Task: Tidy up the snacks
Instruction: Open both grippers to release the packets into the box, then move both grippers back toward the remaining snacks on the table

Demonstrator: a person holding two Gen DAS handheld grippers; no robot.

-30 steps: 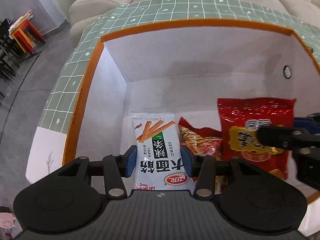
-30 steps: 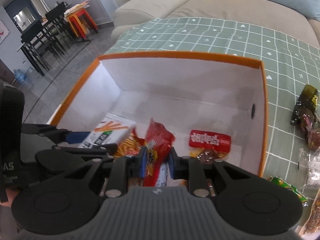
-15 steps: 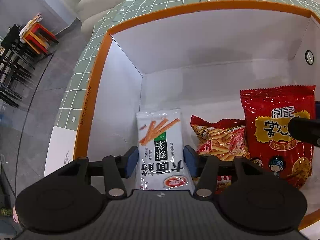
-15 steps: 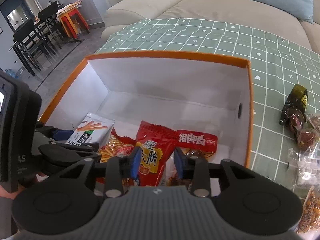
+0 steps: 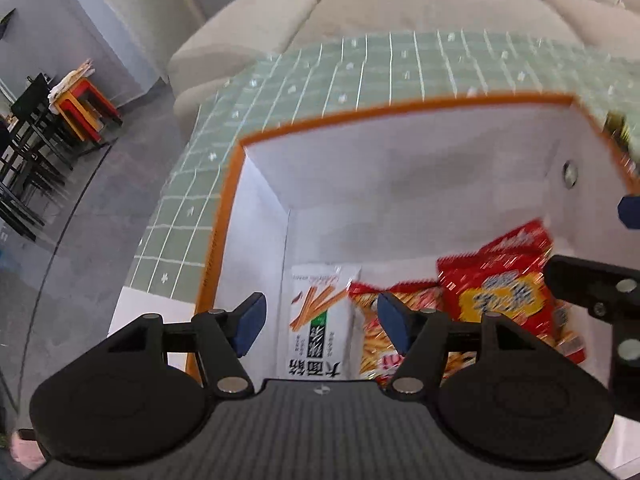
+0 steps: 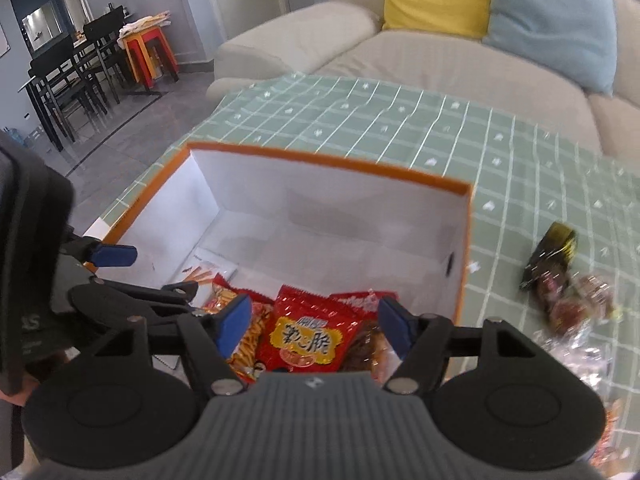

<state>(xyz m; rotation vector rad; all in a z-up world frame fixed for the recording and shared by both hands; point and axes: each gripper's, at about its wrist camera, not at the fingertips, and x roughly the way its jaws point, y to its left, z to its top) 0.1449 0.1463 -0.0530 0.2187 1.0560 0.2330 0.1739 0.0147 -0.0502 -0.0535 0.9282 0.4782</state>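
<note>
The left wrist view looks forward and down past its own tongs [image 5: 318,320] from above the near left corner of the box [image 5: 400,168], close over it, facing the sofa [image 5: 400,12]. The right wrist view looks past its tongs [image 6: 314,326] from above the box's [image 6: 320,196] near edge, further right and slightly higher, also toward the sofa [image 6: 440,68]. Both share the box interior, its snack bags, the counter's [image 6: 400,120] far edge and the dining chairs [image 6: 72,76] at left.

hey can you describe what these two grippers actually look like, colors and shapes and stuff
Both match. The left gripper and right gripper each have a ribbed dark grey body with a small white mark, two round black discs on either side, black linkage arms with silver pivot pins, and blue pads on the fingers. No cables or sleeves show.
</note>
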